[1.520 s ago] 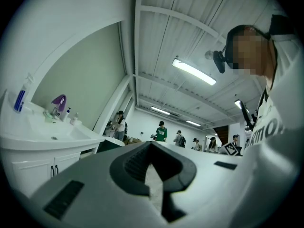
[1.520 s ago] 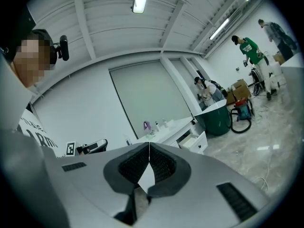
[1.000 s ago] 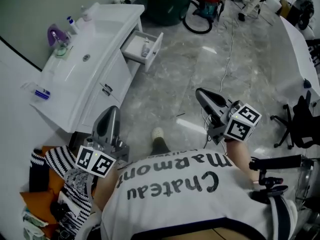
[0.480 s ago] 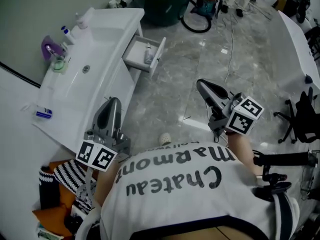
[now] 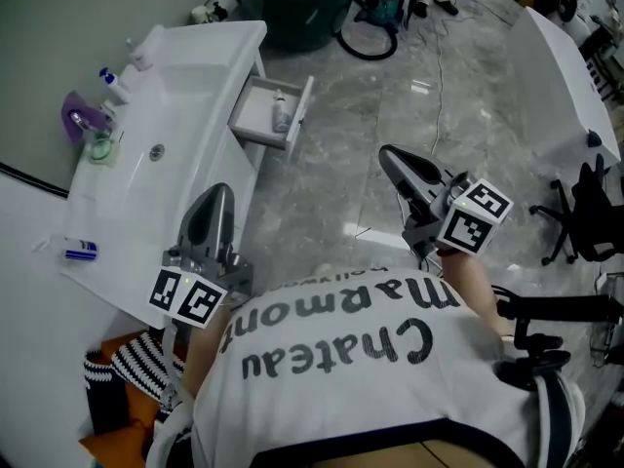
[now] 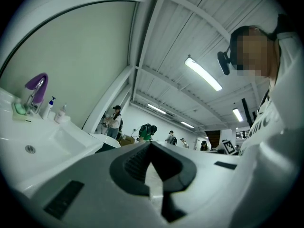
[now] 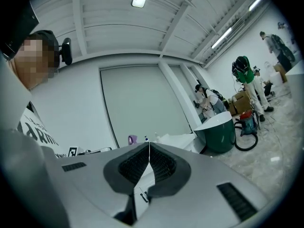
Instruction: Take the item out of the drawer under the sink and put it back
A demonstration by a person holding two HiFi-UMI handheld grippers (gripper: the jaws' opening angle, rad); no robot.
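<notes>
White drawer (image 5: 255,117) stands open, bottle (image 5: 281,112) inside; left gripper (image 5: 218,193) and right gripper (image 5: 388,155), well apart from it, have jaws together, empty.

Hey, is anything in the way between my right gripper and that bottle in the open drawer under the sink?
Nothing visible. The bottle lies uncovered in the open drawer, and only bare floor lies between it and the right gripper, which is shut and well apart from it.
</notes>
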